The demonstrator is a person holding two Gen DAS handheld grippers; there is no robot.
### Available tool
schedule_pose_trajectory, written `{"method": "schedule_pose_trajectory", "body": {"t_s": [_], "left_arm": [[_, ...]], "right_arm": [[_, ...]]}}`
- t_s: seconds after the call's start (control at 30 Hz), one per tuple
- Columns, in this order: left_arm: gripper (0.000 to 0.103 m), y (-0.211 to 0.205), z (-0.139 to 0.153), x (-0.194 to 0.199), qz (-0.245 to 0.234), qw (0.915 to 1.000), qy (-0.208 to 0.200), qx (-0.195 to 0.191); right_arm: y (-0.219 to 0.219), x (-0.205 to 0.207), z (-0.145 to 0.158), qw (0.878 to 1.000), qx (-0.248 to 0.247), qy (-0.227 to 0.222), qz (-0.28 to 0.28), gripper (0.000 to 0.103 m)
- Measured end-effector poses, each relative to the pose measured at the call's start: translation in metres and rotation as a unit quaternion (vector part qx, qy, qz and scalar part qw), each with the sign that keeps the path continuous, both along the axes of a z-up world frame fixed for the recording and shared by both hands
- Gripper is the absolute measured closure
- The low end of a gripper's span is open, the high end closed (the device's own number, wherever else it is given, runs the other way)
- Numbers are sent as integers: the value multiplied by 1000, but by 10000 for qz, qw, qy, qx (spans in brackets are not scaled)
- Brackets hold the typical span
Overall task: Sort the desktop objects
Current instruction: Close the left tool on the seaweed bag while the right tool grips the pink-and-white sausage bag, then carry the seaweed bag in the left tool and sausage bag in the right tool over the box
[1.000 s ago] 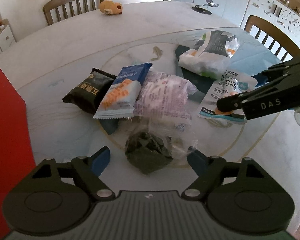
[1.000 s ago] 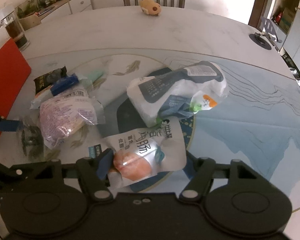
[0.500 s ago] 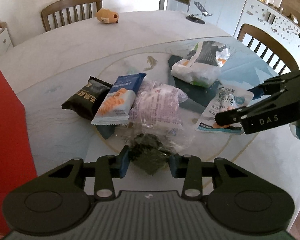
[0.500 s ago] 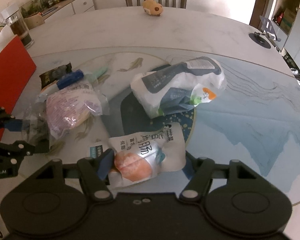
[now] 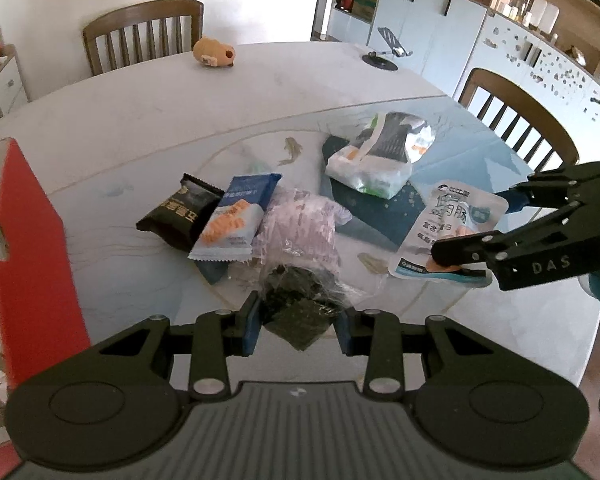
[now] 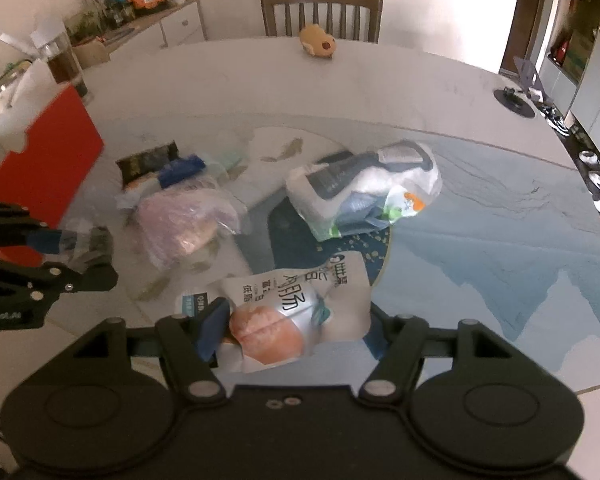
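My left gripper is shut on a clear packet of dark green seaweed, lifted a little off the table; it also shows in the right wrist view. My right gripper is shut on a white sausage pouch with an orange picture, held above the table; the pouch shows in the left wrist view. On the table lie a black snack packet, a blue and white packet, a purple bag and a white and dark bag.
A red box stands at the left, close to my left gripper. A plush toy sits at the far table edge by a wooden chair. A second chair stands at the right. A phone stand is far right.
My left gripper closed on the seaweed packet and raised it. My right gripper lifted the sausage pouch off the table. Both views have risen and pulled back.
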State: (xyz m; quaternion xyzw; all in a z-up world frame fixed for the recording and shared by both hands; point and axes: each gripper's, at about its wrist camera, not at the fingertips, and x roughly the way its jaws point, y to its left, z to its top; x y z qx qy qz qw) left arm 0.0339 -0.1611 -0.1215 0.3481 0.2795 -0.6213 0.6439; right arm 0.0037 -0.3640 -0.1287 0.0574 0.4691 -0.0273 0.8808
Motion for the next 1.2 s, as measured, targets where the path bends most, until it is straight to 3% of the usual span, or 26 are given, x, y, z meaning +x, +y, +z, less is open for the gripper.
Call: {"method": "schedule_pose_trajectory", "body": {"t_s": [0.7, 1.2], "left_arm": [[67, 34, 68, 13, 330, 9990, 292, -80], [67, 79, 116, 39, 689, 9967, 302, -319]], "right_arm": [[36, -19, 88, 9969, 398, -644, 216, 35], [91, -14, 131, 9911, 511, -962, 760, 35]]}}
